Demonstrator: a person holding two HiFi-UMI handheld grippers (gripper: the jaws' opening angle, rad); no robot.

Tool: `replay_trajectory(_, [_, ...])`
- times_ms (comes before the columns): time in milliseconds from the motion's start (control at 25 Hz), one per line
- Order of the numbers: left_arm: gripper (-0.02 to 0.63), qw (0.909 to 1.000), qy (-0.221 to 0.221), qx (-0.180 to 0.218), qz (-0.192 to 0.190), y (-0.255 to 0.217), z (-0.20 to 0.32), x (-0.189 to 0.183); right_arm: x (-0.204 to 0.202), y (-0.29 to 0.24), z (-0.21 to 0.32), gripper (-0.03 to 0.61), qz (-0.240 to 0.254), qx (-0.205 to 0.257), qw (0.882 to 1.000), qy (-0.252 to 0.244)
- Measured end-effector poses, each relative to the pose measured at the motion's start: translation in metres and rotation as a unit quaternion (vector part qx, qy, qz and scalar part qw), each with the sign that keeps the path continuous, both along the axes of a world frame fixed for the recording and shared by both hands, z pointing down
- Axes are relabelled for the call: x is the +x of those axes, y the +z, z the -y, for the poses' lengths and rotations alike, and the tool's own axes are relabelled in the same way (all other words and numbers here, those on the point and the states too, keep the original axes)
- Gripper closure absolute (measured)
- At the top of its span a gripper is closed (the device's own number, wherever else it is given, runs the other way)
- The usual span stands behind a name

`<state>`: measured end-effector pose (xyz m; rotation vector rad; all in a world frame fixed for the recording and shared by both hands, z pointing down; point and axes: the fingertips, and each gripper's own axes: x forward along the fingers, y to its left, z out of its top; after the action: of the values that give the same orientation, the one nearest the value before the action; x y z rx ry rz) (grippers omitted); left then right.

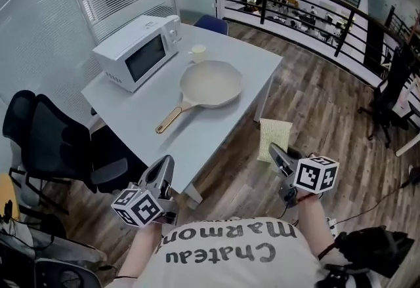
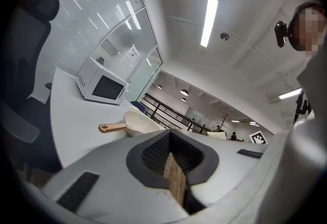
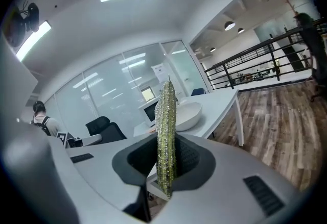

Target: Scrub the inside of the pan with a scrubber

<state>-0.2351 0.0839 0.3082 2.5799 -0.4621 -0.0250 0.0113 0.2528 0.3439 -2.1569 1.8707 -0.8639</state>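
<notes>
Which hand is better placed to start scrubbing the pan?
Right. The right tool grips the scrubber, with the pan ahead on the table. The left tool is shut and empty.

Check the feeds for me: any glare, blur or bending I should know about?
Head view: evenly lit and sharp, no glare on the pan, slight bending at the edges. Left gripper view: heavy fisheye, dark corners, one bright ceiling light. Right gripper view: same fisheye, scrubber sharp up close.
</notes>
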Motion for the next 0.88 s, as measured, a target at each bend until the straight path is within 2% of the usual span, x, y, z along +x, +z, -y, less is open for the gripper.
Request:
replay_trajectory(280, [0.624,0.9998,-0.018,-0.003,0.002,0.018,0.009,0.045,0.053,0.015,0.027,0.523,0.005,-0.007,1.000,-0.028])
replay_trajectory(560, [0.624,0.9994,-0.028,-0.008,0.015,0.030,0.019,0.070,0.078,0.026,0.044,0.523,0.012,-0.012,0.999,-0.045])
replay_trajectory(880, [0.624,0.9982,-0.030,-0.020,0.048,0.045,0.027,0.083,0.088,0.048,0.059,0.523,0.051,-0.016,0.997,-0.051])
